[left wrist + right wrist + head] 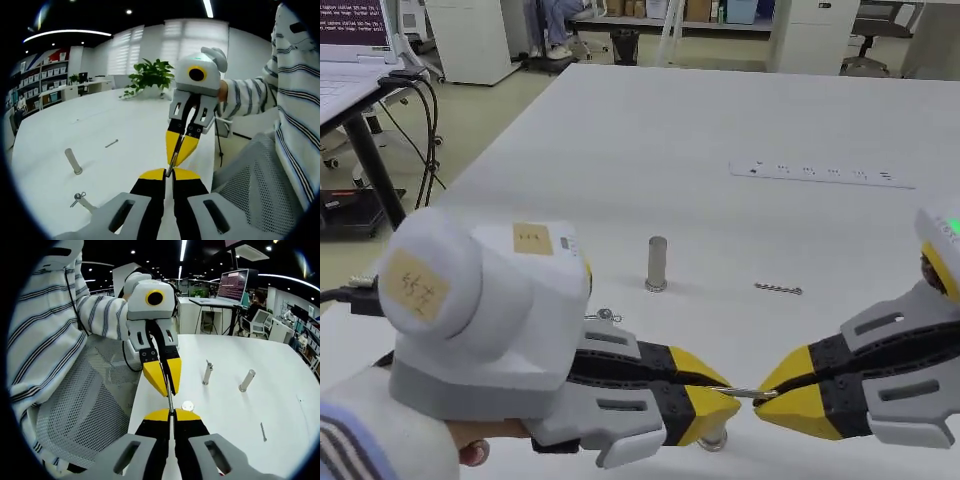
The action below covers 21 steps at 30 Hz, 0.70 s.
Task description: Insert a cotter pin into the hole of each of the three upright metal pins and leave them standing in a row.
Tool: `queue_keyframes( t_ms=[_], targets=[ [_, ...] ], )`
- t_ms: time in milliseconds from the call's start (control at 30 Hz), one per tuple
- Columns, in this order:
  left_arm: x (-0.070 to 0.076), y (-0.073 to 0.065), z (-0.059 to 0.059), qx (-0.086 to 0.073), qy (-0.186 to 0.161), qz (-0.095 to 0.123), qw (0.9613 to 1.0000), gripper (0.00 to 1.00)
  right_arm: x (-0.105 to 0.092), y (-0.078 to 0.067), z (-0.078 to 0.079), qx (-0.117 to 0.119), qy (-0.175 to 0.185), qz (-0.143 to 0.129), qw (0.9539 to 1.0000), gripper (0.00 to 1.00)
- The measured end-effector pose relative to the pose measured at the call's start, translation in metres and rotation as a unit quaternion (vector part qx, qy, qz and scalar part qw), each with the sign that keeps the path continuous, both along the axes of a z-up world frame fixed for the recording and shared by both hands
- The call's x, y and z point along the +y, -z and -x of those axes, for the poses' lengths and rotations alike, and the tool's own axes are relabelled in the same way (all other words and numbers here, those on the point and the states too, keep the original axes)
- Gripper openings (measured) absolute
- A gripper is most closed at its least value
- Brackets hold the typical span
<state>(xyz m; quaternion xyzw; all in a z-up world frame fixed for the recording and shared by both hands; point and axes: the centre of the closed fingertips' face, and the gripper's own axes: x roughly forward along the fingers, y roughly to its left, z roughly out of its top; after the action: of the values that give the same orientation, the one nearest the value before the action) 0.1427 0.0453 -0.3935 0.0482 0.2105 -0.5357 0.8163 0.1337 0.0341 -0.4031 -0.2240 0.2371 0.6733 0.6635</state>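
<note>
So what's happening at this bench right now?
A person grips one cotter pin between the left hand-held gripper and the right hand-held gripper, both shut on it, close to the nearest metal pin. The second pin already carries a cotter. The bare pin stands upright, and a spare cotter pin lies on the table.

Upright pin [657, 264] blocks centre (open tabletop [720, 130] beyond)
</note>
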Motion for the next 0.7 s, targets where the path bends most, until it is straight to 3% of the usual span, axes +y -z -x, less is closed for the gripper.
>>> queue_keyframes(
  t_ms=[100, 233, 367, 700],
  targets=[
    [0.003, 0.002, -0.003, 0.000, -0.013, -0.001, 0.9999, 0.02, -0.005, 0.000, -0.006, -0.005, 0.014, 0.001, 0.9999, 0.00],
    [0.008, 0.008, -0.008, 0.007, -0.028, -0.013, 0.9995, 0.11, -0.018, 0.004, -0.024, -0.032, 0.045, 0.023, 0.9982, 0.00],
    [0.010, 0.010, -0.011, 0.004, -0.028, -0.020, 0.9994, 0.15, -0.030, 0.011, -0.033, -0.032, 0.066, 0.045, 0.9963, 0.00],
    [0.006, 0.025, -0.020, -0.002, -0.005, -0.064, 0.9979, 0.17, -0.042, 0.034, -0.025, -0.029, 0.068, 0.099, 0.9923, 0.00]
  ],
)
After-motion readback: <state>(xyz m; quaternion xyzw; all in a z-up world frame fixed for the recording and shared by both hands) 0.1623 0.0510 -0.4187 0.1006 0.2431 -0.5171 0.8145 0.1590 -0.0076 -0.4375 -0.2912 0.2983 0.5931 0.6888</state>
